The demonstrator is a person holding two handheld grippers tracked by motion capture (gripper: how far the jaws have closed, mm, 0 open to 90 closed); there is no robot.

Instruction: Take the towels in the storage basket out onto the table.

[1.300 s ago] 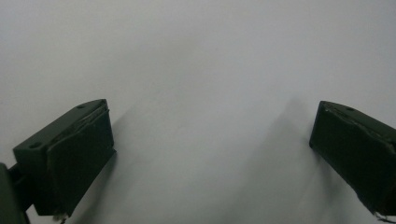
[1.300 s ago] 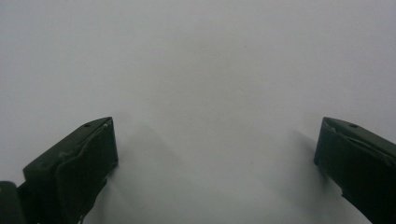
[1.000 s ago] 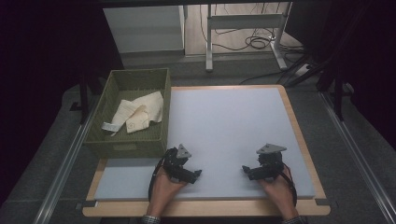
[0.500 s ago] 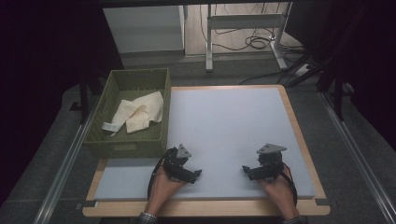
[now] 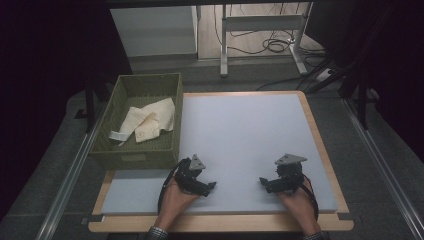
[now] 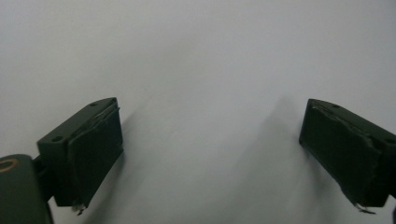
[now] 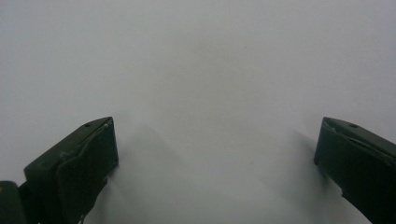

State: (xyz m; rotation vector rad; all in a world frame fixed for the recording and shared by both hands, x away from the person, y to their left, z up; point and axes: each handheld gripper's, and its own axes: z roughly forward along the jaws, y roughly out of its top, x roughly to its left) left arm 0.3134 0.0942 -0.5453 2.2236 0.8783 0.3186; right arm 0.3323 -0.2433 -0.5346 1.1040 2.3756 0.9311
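L gripper and R gripper rest near mat front edge, jaws apart w/ nothing between, L's just narrowing slightly; cloth waits in basket.

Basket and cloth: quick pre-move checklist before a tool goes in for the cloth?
1. Left tool open, nothing between jaws, which have just been closing slightly: ok.
2. Right tool open, nothing held: ok.
3. Cloth lies inside the basket, top exposed: ok.
4. Mat between tools and basket free of obstacles: ok.
5. Anything hidden beneath the cloth: cannot tell.
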